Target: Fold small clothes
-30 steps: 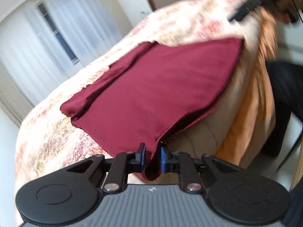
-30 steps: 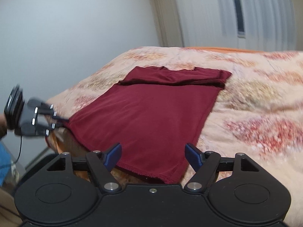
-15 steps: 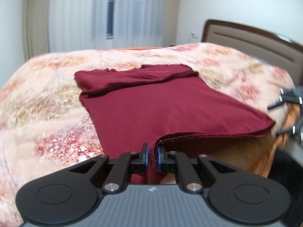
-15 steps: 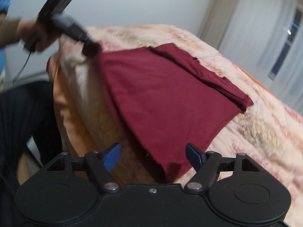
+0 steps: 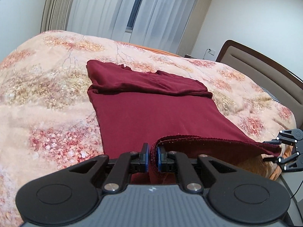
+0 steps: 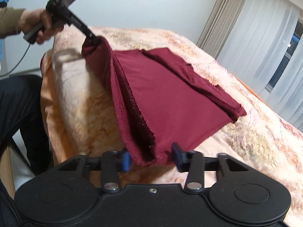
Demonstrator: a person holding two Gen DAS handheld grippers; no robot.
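Dark red knit garment [image 5: 151,113] is lying flat on the floral peach bedspread [image 5: 47,98], sleeves folded across its far end, near hem hanging over the bed edge.

Left gripper [image 5: 153,158]: fingers are pinching narrow on one near hem corner, blue pads [image 5: 145,157] clamping the fabric between them. From the right wrist view the same gripper [image 6: 92,36] is lifting that corner off the bed, person's hand [image 6: 40,25] gripping its handle.

Right gripper [image 6: 150,158]: fingers are sitting wide apart, straddling the opposite hem corner. Fabric is lying between the blue pads [image 6: 125,160]; the left pad looks to be against the hem, the right one is apart from it. Not gripping. In the left wrist view it [image 5: 272,151] is showing at the far right by that corner.

Hem edge between the two corners is lifting and gaping, both fabric layers showing. White curtains [image 5: 151,13] and brown padded headboard [image 5: 265,71] are sitting behind the bed.
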